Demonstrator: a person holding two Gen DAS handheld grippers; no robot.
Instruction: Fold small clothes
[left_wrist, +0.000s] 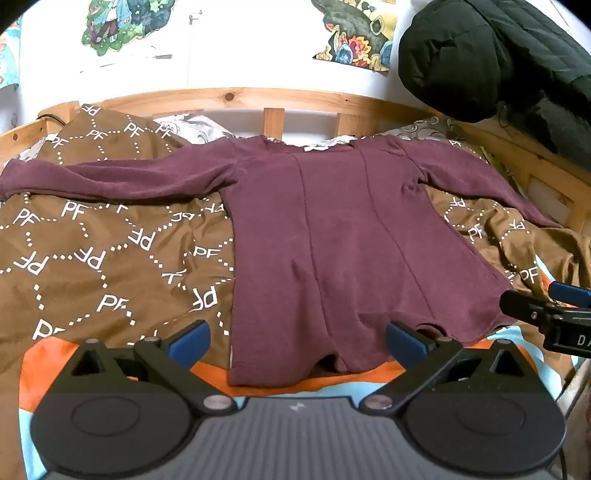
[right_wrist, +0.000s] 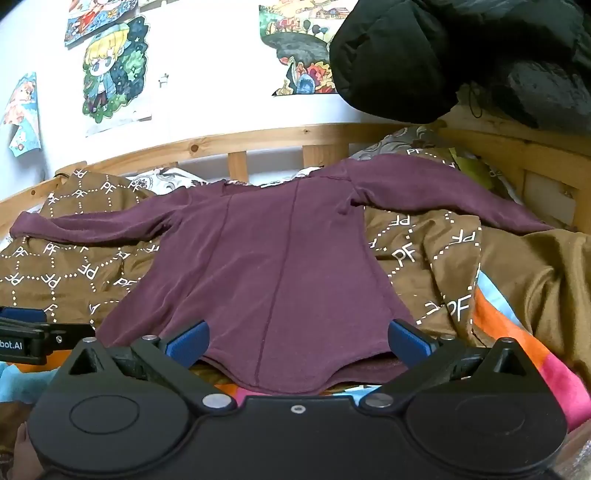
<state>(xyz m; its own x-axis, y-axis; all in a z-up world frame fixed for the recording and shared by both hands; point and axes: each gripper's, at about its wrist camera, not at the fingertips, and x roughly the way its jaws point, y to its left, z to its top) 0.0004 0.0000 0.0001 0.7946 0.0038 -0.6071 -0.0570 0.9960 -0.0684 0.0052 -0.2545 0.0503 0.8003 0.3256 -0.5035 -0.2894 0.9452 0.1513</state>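
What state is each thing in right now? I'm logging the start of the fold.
maroon top: spread flat, unfolded, both sleeves out to the sides.
left gripper: open, at the hem's left part, holding nothing.
right gripper: open, at the hem's right part, holding nothing.
brown blanket: rumpled, under the top.
black jacket: hanging over the bed's corner.

The left hand-held gripper (left_wrist: 297, 341) and right hand-held gripper (right_wrist: 297, 341) both gape wide, level, side by side.

Matt, seemingly knit cloth top (left_wrist: 343, 236).
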